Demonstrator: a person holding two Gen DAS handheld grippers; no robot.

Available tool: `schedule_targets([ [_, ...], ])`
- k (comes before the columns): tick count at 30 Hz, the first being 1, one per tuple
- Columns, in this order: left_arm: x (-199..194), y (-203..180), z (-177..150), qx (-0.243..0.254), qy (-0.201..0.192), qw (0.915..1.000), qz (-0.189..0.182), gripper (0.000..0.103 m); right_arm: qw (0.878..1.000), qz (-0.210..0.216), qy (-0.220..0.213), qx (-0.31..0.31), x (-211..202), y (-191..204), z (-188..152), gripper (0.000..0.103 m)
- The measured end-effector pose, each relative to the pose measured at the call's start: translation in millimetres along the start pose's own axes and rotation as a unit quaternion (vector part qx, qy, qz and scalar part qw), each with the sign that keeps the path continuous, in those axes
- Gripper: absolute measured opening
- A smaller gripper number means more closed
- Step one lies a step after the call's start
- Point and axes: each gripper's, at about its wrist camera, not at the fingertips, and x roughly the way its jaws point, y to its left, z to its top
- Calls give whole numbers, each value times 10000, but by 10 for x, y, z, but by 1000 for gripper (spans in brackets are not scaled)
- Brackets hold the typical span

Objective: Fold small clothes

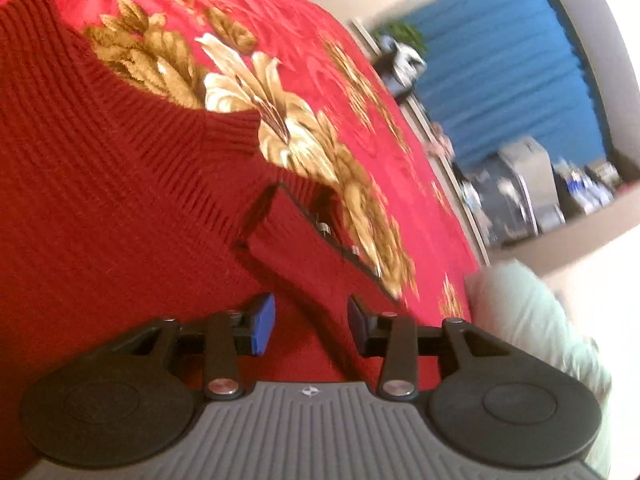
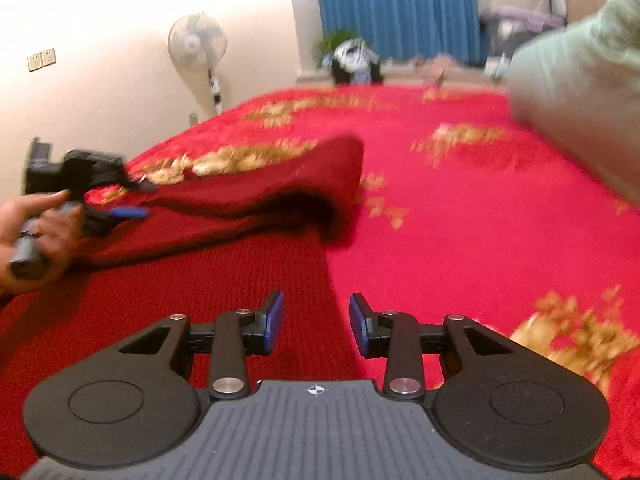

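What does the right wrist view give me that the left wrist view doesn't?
Only the right wrist view shows the standing fan, the wall sockets, and the hand holding the left gripper at the sweater's lifted fold. Only the left wrist view shows the ribbed collar up close. Both show the red sweater, floral bedspread, blue curtain and pale green pillow.

Left gripper (image 1: 311, 326) tilted downward, blue pads parted, nothing pinched between them. Right gripper (image 2: 316, 326) angled down alike, jaws apart and empty. Bare left hand (image 2: 38, 236) wrapped round its gripper's handle, forefinger stretched along the top, seen from the right wrist.
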Motion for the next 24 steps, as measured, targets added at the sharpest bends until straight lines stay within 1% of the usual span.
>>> schedule_targets([
  [1, 54, -11, 28, -75, -68, 9999, 43, 44, 10000, 1, 78, -1, 23, 12, 4, 38],
  [3, 170, -48, 104, -159, -146, 9993, 309, 36, 9998, 67, 205, -53, 42, 25, -15, 38],
  [4, 214, -73, 132, -158, -159, 9987, 456, 27, 9996, 80, 249, -96, 37, 36, -28, 38],
  [5, 233, -96, 163, -90, -159, 9982, 565, 15, 9995, 81, 279, -143, 31, 53, -43, 38],
  [6, 225, -144, 192, 62, -175, 9974, 703, 11, 9993, 95, 308, -196, 20, 76, -58, 38],
  [7, 160, -198, 211, 257, -218, 9967, 733, 10, 9991, 106, 341, -247, 24, 92, -61, 38],
  [8, 50, -293, 239, 513, -353, 9956, 697, 10, 9988, 98, 372, -305, 30, 112, -72, 38],
  [10, -306, -467, 278, 1011, -758, 9902, 601, 10, 9980, 36, 451, -435, 51, 156, -91, 38],
  [12, -760, -554, 294, 1341, -1161, 9827, 534, 10, 9974, -25, 503, -522, 57, 186, -108, 38],
  [14, -1207, -506, 296, 1496, -1528, 9740, 748, 10, 9971, -51, 537, -542, 46, 203, -108, 38],
  [15, -1449, -419, 285, 1500, -1689, 9700, 900, 10, 9969, -55, 556, -547, 42, 212, -107, 38],
  [16, -1623, -317, 272, 1453, -1745, 9686, 1012, 11, 9968, -56, 572, -555, 42, 218, -110, 38],
  [17, -1766, -174, 253, 1355, -1717, 9690, 1152, 19, 9966, -65, 589, -567, 42, 225, -118, 38],
  [18, -1847, -62, 229, 1266, -1652, 9691, 1323, 21, 9965, -80, 601, -580, 36, 234, -125, 38],
  [19, -1913, 56, 203, 1181, -1562, 9675, 1599, 34, 9963, -95, 610, -593, 35, 245, -132, 38],
  [20, -1966, 138, 183, 1143, -1510, 9649, 1817, 36, 9962, -112, 617, -608, 32, 251, -135, 38],
  [21, -2015, 212, 156, 1119, -1499, 9626, 1961, 36, 9961, -132, 616, -623, 27, 255, -139, 38],
  [22, -2047, 255, 129, 1121, -1493, 9623, 1979, 36, 9960, -147, 613, -629, 26, 260, -142, 38],
  [24, -2061, 263, 53, 1183, -1443, 9643, 1879, 36, 9960, -170, 615, -618, 17, 263, -143, 38],
])
